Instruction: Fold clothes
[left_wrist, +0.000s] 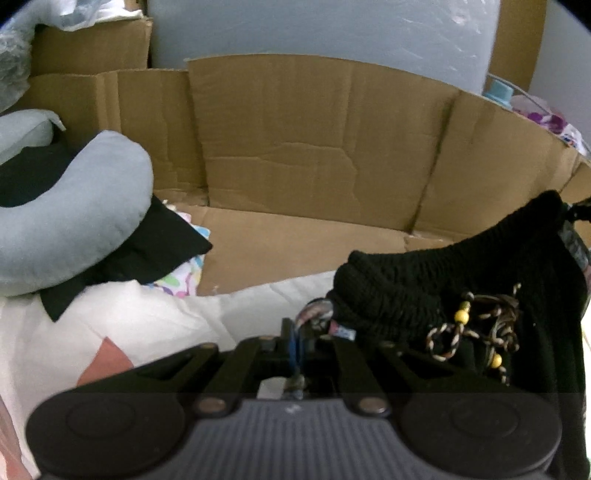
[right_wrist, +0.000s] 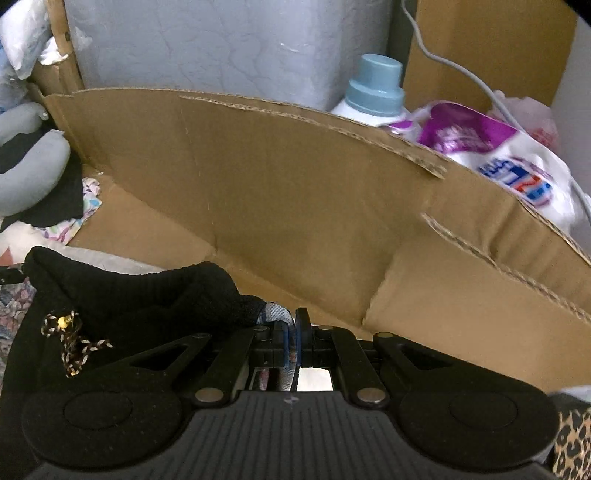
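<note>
**Black knit garment pinched at both ends**

The black knit garment (left_wrist: 424, 288) is stretched between the two claws. The left claw (left_wrist: 297, 332) is clenched on its patterned edge, with the knit spread to the right of it; the right claw (right_wrist: 294, 332) is clenched on the opposite edge, knit bunched to its left. A beaded drawstring (left_wrist: 472, 332) is seen dangling. The garment's lower part is cut off. Behind, cardboard walls (right_wrist: 258, 184) and a detergent bottle (right_wrist: 376, 88) are seen.

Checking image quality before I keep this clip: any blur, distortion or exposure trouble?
Left wrist: cardboard wall bows from fisheye, black garment loses detail in darkness. Right wrist: detergent pouch lettering is smeared, cardboard edges curve.
</note>
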